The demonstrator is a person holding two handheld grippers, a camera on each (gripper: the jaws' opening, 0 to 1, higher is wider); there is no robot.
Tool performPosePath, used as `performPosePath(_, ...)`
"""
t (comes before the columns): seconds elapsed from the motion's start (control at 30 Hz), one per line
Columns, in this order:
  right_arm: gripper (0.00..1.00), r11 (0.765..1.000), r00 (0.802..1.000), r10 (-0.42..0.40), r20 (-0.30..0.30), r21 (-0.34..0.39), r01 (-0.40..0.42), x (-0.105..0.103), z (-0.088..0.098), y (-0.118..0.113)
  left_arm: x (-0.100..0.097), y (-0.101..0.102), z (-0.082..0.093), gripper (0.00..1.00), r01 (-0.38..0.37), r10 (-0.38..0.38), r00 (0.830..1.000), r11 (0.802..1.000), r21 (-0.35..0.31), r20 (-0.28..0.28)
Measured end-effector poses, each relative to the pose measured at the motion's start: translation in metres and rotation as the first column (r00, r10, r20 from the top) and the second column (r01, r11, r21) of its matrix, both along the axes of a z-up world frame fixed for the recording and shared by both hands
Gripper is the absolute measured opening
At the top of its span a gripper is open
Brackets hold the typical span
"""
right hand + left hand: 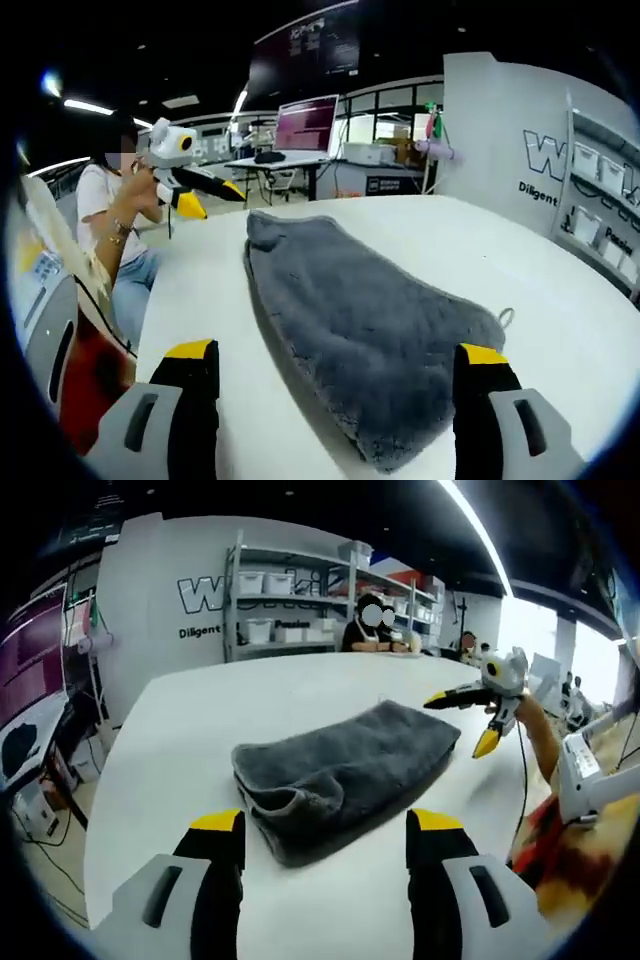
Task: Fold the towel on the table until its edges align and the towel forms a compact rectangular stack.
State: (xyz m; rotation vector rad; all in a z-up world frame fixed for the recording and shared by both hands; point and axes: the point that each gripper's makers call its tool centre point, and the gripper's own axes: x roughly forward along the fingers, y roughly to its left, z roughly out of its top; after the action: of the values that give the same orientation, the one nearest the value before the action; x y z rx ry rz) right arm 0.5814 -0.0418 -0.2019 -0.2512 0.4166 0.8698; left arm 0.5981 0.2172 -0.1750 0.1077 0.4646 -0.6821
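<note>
A dark grey towel (pixel 345 765) lies folded in a thick oblong on the white table (pixel 200 730). My left gripper (pixel 326 825) is open, its yellow-tipped jaws wide apart just short of the towel's near end, holding nothing. My right gripper (pixel 465 720) hovers open above the towel's far right corner. In the right gripper view the towel (pixel 370 320) stretches away between the open jaws of my right gripper (pixel 336 352), which grip nothing. My left gripper (pixel 213 198) floats open beyond the towel's far end, held by a person's hand.
The table edge (pixel 110 810) drops off to the left. Shelves with white bins (pixel 290 590) stand behind, and a seated person (pixel 368 630) is at the far side. A person in a white shirt (pixel 105 215) stands by the table, with a desk and monitor (pixel 310 125) behind.
</note>
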Motion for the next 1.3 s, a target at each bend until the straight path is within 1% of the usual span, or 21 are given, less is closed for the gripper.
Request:
performPosePath(0.07, 0.99, 1.0, 1.0, -0.026, 0.013, -0.001, 0.026, -0.001, 0.0, -0.011, 0.005, -0.003, -0.003, 0.6, 0.006, -0.006, 1.0, 1.0, 0.009, -0.015)
performPosePath(0.13, 0.99, 0.999, 0.999, -0.045, 0.016, -0.003, 0.046, -0.003, -0.003, -0.02, 0.009, -0.008, -0.005, 0.57, 0.015, -0.015, 0.999, 1.0, 0.003, -0.029)
performPosePath(0.3, 0.99, 0.997, 0.997, -0.074, 0.002, 0.012, 0.074, -0.009, -0.011, -0.035, 0.019, -0.014, -0.003, 0.41, 0.027, -0.028, 0.999, 0.999, -0.03, -0.035)
performPosePath(0.37, 0.99, 0.996, 0.996, -0.084, -0.001, 0.013, 0.084, -0.011, -0.015, -0.04, 0.024, -0.016, -0.003, 0.39, 0.022, -0.023, 0.999, 0.999, -0.029, -0.032)
performPosePath(0.43, 0.99, 0.996, 0.996, -0.091, -0.003, 0.013, 0.091, -0.014, -0.017, -0.045, 0.029, -0.014, -0.004, 0.37, 0.002, -0.002, 0.999, 1.0, -0.017, -0.035)
performPosePath(0.53, 0.99, 0.994, 0.994, -0.106, -0.001, 0.026, 0.106, -0.016, -0.018, -0.052, 0.031, -0.011, -0.007, 0.32, -0.02, 0.02, 0.999, 1.0, -0.005, -0.047)
performPosePath(0.63, 0.99, 0.993, 0.993, -0.115, 0.004, 0.032, 0.115, -0.017, -0.018, -0.056, 0.03, -0.007, -0.012, 0.29, -0.029, 0.029, 0.996, 1.0, -0.002, -0.079)
performPosePath(0.67, 0.99, 0.993, 0.993, -0.117, 0.005, 0.031, 0.117, -0.017, -0.019, -0.056, 0.029, -0.006, -0.016, 0.27, -0.039, 0.038, 0.994, 0.999, -0.003, -0.1)
performPosePath(0.73, 0.99, 0.993, 0.993, -0.118, 0.004, 0.031, 0.118, -0.017, -0.021, -0.058, 0.029, -0.001, -0.018, 0.2, -0.055, 0.055, 0.992, 0.998, 0.0, -0.111)
performPosePath(0.8, 0.99, 0.992, 0.993, -0.12, 0.0, 0.033, 0.119, -0.017, -0.022, -0.059, 0.029, 0.003, -0.016, 0.11, -0.055, 0.055, 0.994, 0.998, 0.001, -0.092)
performPosePath(0.87, 0.99, 0.992, 0.993, -0.118, -0.001, 0.034, 0.118, -0.017, -0.023, -0.059, 0.03, 0.002, -0.014, 0.09, -0.038, 0.036, 0.996, 0.999, -0.027, -0.082)
performPosePath(0.9, 0.99, 0.992, 0.993, -0.118, -0.001, 0.035, 0.118, -0.016, -0.023, -0.059, 0.031, 0.003, -0.015, 0.08, -0.049, 0.043, 0.994, 0.997, -0.053, -0.101)
performPosePath(1.03, 0.99, 0.992, 0.992, -0.123, 0.001, 0.043, 0.122, -0.015, -0.021, -0.059, 0.03, 0.004, -0.02, 0.02, -0.031, 0.027, 0.994, 0.999, -0.041, -0.109)
performPosePath(1.1, 0.99, 0.991, 0.992, -0.127, 0.004, 0.045, 0.127, -0.014, -0.02, -0.06, 0.032, 0.006, -0.018, 0.02, -0.037, 0.031, 0.995, 0.998, -0.06, -0.098)
performPosePath(1.17, 0.99, 0.99, 0.991, -0.131, 0.005, 0.044, 0.131, -0.014, -0.019, -0.061, 0.034, 0.011, -0.015, 0.02, -0.05, 0.04, 0.994, 0.994, -0.098, -0.1)
performPosePath(1.2, 0.99, 0.99, 0.991, -0.132, 0.006, 0.043, 0.132, -0.014, -0.019, -0.061, 0.034, 0.013, -0.016, 0.02, -0.057, 0.045, 0.993, 0.992, -0.112, -0.111)
performPosePath(1.23, 0.99, 0.99, 0.991, -0.132, 0.005, 0.04, 0.132, -0.014, -0.019, -0.061, 0.033, 0.016, -0.021, 0.02, -0.061, 0.044, 0.989, 0.991, -0.12, -0.138)
performPosePath(1.27, 0.99, 0.991, 0.991, -0.132, 0.006, 0.036, 0.132, -0.014, -0.019, -0.061, 0.031, 0.018, -0.026, 0.02, -0.064, 0.043, 0.985, 0.991, -0.121, -0.164)
performPosePath(1.3, 0.99, 0.991, 0.991, -0.132, 0.006, 0.032, 0.131, -0.014, -0.02, -0.061, 0.028, 0.019, -0.036, 0.02, -0.06, 0.036, 0.979, 0.991, -0.116, -0.202)
